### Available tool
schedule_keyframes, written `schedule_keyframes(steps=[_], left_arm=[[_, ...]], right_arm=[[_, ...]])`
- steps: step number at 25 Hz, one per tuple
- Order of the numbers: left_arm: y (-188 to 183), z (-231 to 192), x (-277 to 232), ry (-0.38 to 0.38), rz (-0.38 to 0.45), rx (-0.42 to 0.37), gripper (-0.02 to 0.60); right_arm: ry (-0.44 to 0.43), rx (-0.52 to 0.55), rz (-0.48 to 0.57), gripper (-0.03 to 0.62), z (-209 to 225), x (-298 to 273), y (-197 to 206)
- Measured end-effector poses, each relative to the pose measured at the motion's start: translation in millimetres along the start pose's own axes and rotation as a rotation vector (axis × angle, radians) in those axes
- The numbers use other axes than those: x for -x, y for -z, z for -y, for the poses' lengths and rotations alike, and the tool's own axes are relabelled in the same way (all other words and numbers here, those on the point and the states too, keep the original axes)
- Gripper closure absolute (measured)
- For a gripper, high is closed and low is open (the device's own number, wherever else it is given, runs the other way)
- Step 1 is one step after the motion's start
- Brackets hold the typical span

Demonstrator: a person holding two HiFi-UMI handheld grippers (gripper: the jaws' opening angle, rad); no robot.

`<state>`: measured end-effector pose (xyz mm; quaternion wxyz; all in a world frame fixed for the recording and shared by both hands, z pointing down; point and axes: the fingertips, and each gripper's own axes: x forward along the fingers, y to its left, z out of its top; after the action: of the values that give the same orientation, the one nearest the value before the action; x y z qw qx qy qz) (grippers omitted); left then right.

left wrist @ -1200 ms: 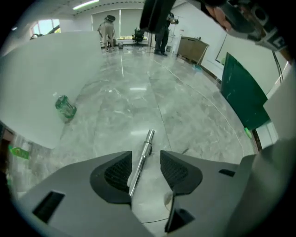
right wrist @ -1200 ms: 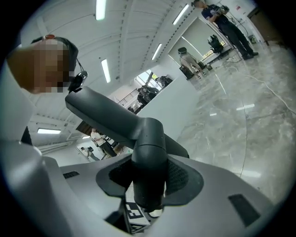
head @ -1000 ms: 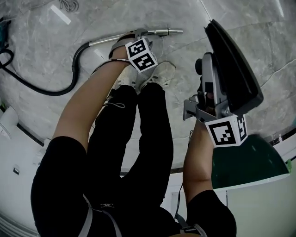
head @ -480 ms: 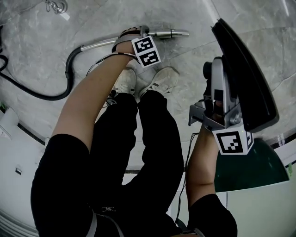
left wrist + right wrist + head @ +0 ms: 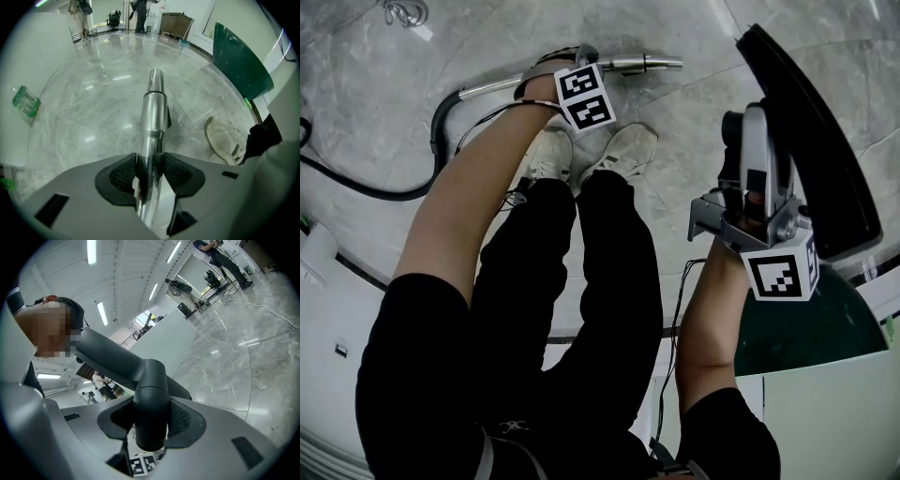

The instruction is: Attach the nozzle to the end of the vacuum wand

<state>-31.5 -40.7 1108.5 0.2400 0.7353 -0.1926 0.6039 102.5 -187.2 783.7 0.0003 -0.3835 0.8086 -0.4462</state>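
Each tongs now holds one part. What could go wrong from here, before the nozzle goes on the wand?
1. The left tongs pinch a smooth round metal wand; it may slip or roll when the nozzle is pushed on.
2. The right tongs hold the nozzle only by its round neck, so its wide head may swing off line.
3. The bent hose could drag the wand aside.

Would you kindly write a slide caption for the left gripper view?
Left gripper holding the chrome vacuum wand, its open end pointing out over the polished marble floor.
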Motion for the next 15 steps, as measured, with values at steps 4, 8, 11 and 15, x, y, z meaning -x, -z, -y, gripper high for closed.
schedule_keyframes(steps=[4,8,11,15], left_arm=[[-36,16,89,-0.008,0.181,-0.002,0.399],[-72,35,237,-0.075,0.367,-0.022,0.399],[-93,47,301,-0.084,0.457,-0.040,0.399],[-119,54,322,-0.074,0.548,-0.061,0.399]], right_arm=[[0.027,-0.009,0.067,0.411,-15,23,-32],[0.028,0.035,0.185,0.411,-81,82,-94],[0.059,0.039,0.217,0.411,-97,106,-111],[0.100,0.044,0.216,0.411,-83,109,-105]])
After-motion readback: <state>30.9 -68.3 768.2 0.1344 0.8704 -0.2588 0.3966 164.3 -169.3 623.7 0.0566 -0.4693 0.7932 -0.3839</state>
